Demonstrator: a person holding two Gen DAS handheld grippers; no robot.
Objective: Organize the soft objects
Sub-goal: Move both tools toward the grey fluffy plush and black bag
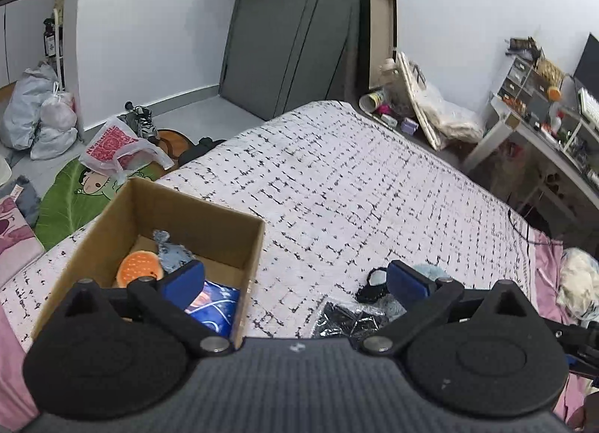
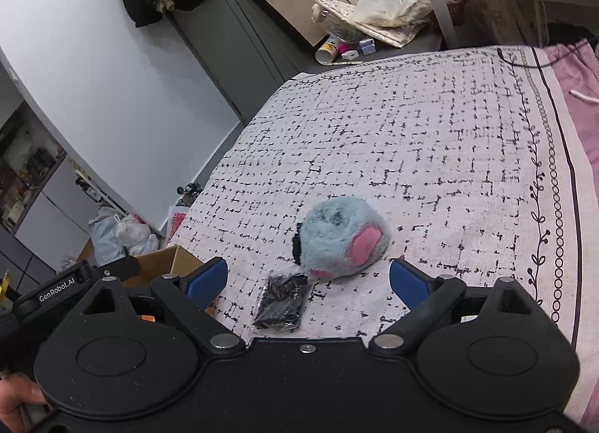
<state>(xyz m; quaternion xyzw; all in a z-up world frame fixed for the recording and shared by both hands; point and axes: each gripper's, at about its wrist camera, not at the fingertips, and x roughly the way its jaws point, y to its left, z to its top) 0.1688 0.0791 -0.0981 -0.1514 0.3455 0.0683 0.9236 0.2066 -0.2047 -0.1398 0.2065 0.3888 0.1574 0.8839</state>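
A cardboard box (image 1: 209, 223) stands on the bed at the left. Inside it lie an orange round plush (image 1: 139, 269), a grey-blue soft thing (image 1: 173, 253) and a blue printed item (image 1: 213, 304). My left gripper (image 1: 295, 277) is open and empty, its left pad over the box. In the right wrist view a fluffy blue plush with pink patches (image 2: 342, 238) rests on the bedspread (image 2: 411, 141), and a shiny black packet (image 2: 282, 302) lies just before it. My right gripper (image 2: 309, 279) stands open short of both, holding nothing. A black item (image 1: 374, 285) lies by the left gripper's right pad.
Beyond the bed's far edge stand a dark wardrobe (image 1: 288, 21) and floor clutter with bags (image 1: 445, 111). A cluttered desk (image 1: 554, 122) is at the right. Plastic bags (image 1: 41, 111) and a green mat (image 1: 75, 201) lie on the floor left. Pink bedding (image 2: 576, 70) borders the bedspread.
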